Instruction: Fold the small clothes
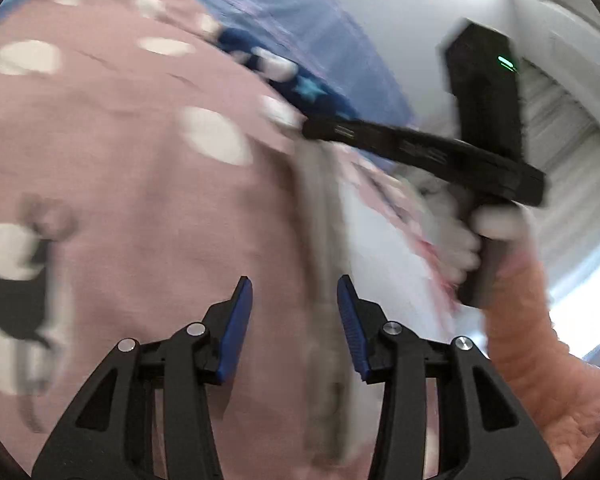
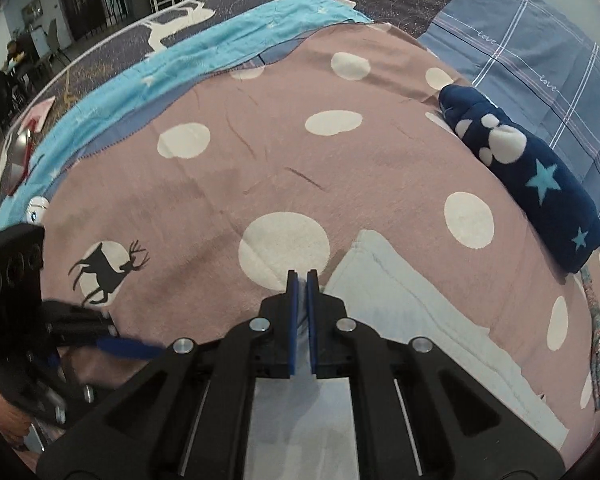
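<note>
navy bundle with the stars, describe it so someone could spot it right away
Start at the pink blanket with white polka dots covering the bed. Along its right edge, where the blue plaid sheet begins, lies the rolled navy fleece garment. Only it is dark blue, with light-blue stars and white blobs, unlike the pale white cloth nearby.

White garment point(image 2: 412, 320) flat on the dotted blanket point(image 2: 260, 152), starred garment point(image 2: 532, 184) beyond it to the right, plaid bedding point(image 2: 540, 52) farther right.

We note our left gripper point(image 1: 295, 320) with jaws apart over the pink spotted blanket point(image 1: 140, 184), a pale garment edge point(image 1: 324, 280) hanging blurred between them.
</note>
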Available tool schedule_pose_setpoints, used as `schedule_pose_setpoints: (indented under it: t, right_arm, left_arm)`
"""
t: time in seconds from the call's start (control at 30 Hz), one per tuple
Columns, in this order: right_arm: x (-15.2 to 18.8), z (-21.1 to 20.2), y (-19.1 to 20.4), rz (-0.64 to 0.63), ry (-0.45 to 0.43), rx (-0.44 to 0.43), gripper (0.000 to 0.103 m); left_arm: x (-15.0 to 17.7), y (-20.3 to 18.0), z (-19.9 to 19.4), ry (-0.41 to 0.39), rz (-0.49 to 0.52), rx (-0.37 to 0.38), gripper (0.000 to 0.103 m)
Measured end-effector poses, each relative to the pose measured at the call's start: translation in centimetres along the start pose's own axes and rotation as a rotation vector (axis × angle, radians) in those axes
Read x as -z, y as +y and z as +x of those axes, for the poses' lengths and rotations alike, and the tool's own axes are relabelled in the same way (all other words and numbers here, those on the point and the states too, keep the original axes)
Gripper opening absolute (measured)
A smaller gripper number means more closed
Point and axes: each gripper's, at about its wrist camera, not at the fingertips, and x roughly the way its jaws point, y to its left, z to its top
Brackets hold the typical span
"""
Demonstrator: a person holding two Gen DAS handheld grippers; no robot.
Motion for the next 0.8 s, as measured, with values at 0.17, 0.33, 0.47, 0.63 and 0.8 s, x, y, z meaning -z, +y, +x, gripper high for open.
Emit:
schedule_pose_setpoints:
  t: [0.17, 0.33, 0.47, 0.63, 0.8]
  right_arm:
    - [0.3, -0.5, -0.2, 0.018, -0.022, -0.015, 0.004]
    - [0.4, -0.8, -0.6, 0.033, -0.041, -0.020, 0.004]
    - [0.2, -1.1, -0.7, 0.076, -0.097, -0.042, 0.003]
    - [0.7, 3.1, 0.1, 0.054, -0.065, -0.003, 0.004]
    - [1.8, -0.7, -0.3, 0.114, -0.174, -0.006, 0.036]
  left_arm:
    - [1.0, -1.5, 2.1, 0.066, 0.021, 0.013, 0.045]
    - [1.7, -2.6, 1.2, 0.052, 0.055, -0.035, 0.002]
    - [3.2, -3.5, -0.6, 0.002, 0.109, -0.095, 0.002]
    - [3.5, -1.2, -1.4, 0.007, 0.027, -0.121, 0.001]
    - [4.0, -1.2, -2.9, -0.001, 0.039, -0.156, 0.003]
